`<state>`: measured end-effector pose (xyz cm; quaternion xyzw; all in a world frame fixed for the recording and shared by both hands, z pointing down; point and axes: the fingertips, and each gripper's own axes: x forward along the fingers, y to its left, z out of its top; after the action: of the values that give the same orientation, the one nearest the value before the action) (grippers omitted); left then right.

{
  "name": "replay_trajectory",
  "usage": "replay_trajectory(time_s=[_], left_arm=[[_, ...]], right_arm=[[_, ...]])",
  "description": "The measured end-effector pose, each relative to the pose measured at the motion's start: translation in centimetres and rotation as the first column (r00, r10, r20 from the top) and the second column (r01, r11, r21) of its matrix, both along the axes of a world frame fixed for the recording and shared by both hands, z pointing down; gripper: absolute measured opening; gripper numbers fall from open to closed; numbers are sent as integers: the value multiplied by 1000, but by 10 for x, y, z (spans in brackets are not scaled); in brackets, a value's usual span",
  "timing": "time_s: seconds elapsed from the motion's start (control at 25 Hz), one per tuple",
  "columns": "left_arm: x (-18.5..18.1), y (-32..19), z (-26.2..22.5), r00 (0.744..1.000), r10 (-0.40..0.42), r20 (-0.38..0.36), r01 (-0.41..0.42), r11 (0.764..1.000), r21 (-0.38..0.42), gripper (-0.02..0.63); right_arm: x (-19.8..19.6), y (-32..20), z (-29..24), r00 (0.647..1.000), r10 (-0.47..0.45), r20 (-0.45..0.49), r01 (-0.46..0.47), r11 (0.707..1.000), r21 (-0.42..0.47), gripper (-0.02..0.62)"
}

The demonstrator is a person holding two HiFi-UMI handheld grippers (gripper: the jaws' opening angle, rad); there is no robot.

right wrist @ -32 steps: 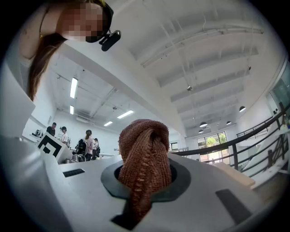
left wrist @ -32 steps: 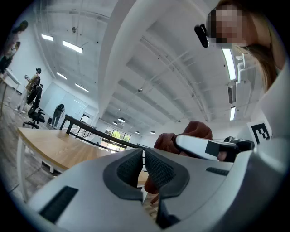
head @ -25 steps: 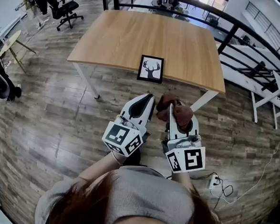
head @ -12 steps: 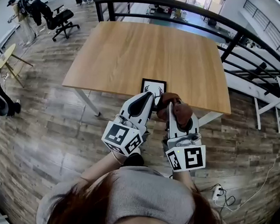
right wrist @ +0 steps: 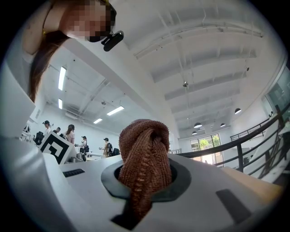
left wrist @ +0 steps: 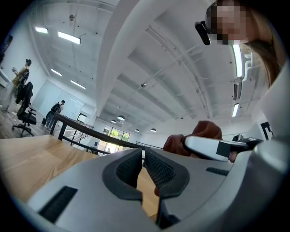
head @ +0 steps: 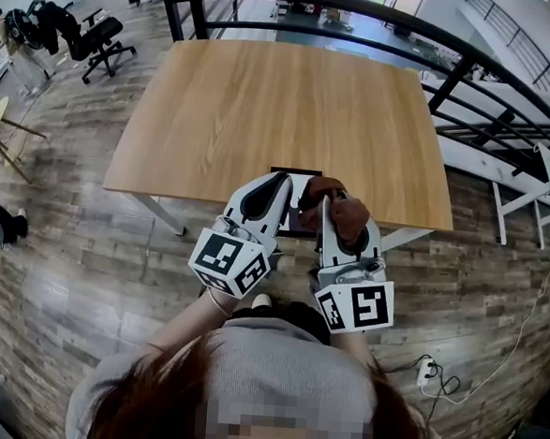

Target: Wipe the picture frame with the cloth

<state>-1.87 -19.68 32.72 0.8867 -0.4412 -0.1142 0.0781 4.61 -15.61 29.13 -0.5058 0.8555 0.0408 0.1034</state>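
Observation:
A black picture frame [head: 305,181] with a white mat lies flat at the near edge of the wooden table [head: 283,111], mostly hidden behind both grippers in the head view. My right gripper [head: 326,197] is shut on a bunched brown cloth [head: 337,207], which fills its jaws in the right gripper view as the cloth [right wrist: 145,163]. My left gripper [head: 287,179] is beside it, shut and empty, its ribbed pads [left wrist: 156,170] meeting. The cloth [left wrist: 199,136] also shows at the right of the left gripper view. Both grippers hover over the table's near edge, above the frame.
A black railing [head: 474,59] runs behind and to the right of the table. Office chairs [head: 86,36] stand far left on the wood floor. White table legs [head: 158,213] sit below the near edge. A power strip and cables [head: 426,370] lie on the floor at right.
Both grippers and the camera have come forward to the table. The frame, fully visible before, now lies mostly under the gripper tips. The cloth stays clamped in the right gripper.

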Motion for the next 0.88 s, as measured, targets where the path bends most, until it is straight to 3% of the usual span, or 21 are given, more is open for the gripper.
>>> replay_trajectory(time_s=[0.24,0.36,0.48,0.56,0.68,0.76,0.88], left_arm=[[8,-14,4,1000,4,21,-3,1000,-10,9],[23,-19,8,996,56,69,-55,998,-26,9],[34,-29,33,974,128,185,-111,989,-99,12],[31,-35,57,966,155,208,-119,977,-180,32],[19,-42,99,963,187,193,-118,940,-320,152],[8,-46,133,965,203,166,-115,896,-429,233],[-14,-49,186,978,180,107,-87,815,-572,244]], right_arm=[[11,-20,0,1000,-3,4,3,1000,-13,46],[19,-31,-3,1000,-23,11,23,999,-23,46],[19,-41,1,999,-47,4,47,998,-43,46],[20,-46,7,998,-57,3,57,996,-65,46],[28,-55,16,998,-58,7,59,994,-95,46],[33,-60,23,998,-56,7,57,992,-114,46],[34,-65,32,998,-62,6,62,988,-138,46]])
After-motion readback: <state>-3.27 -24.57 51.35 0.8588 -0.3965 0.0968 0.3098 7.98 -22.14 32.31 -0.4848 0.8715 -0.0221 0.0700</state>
